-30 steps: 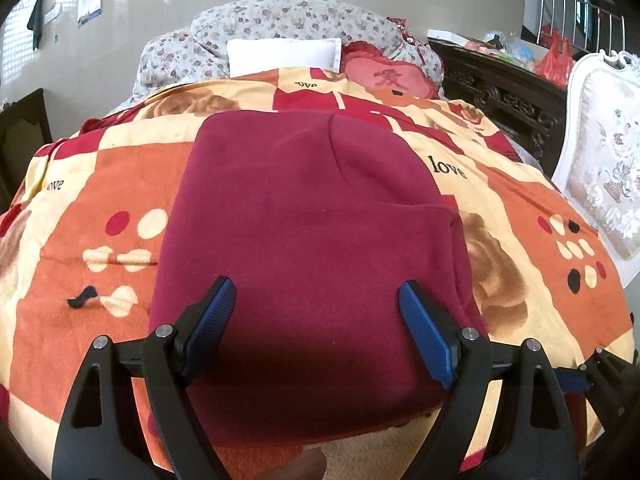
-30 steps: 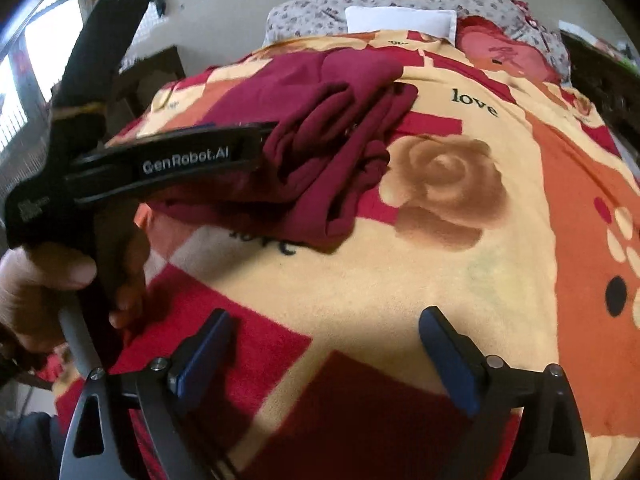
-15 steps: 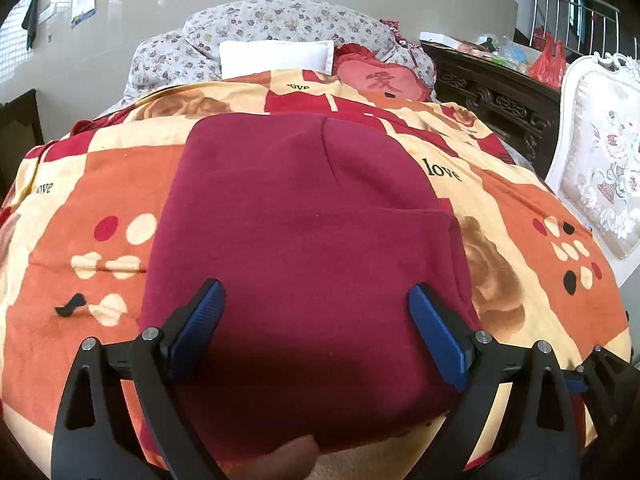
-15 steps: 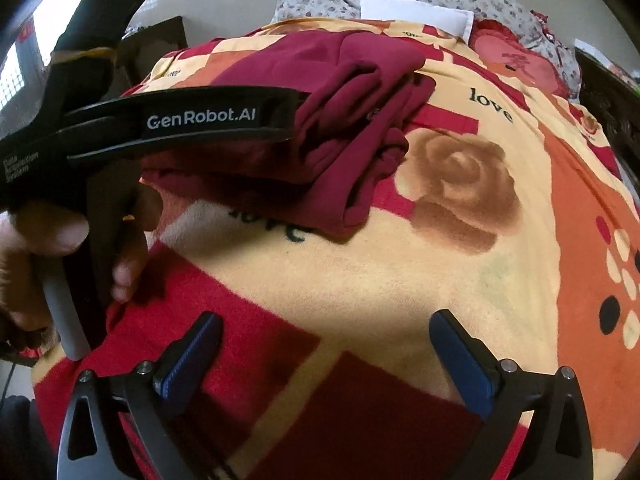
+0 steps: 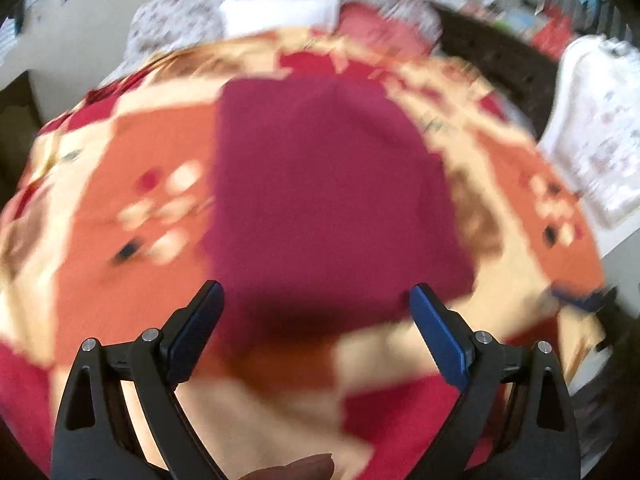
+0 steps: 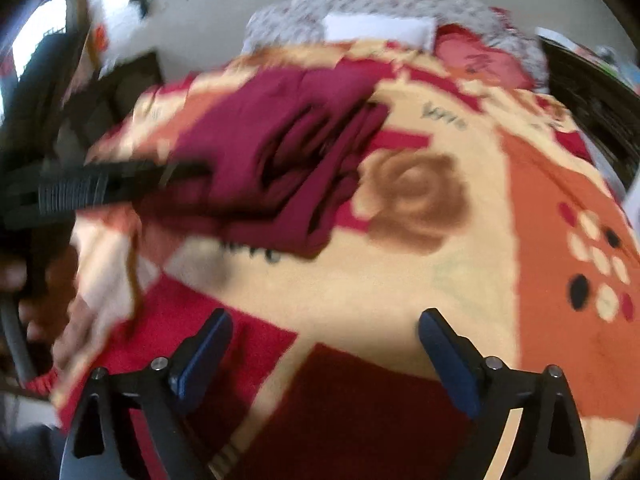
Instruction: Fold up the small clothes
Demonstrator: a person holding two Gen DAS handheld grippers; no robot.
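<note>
1. My left gripper (image 5: 316, 304) is spread wide with nothing between its pads; it widened a moment ago.
2. My right gripper (image 6: 326, 330), having narrowed slightly, gapes over bare blanket (image 6: 400, 280).
3. The maroon garment (image 5: 332, 184) lies folded, seemingly flat, just beyond my left gripper.

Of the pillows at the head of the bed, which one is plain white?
The white pillow in the middle. It leans on the floral pillow behind it, and a red cushion lies to its right.

Maroon garment (image 5: 328, 184) on a blanket (image 6: 420, 280) patterned in orange, cream and red blocks, with brown roses and dots
</note>
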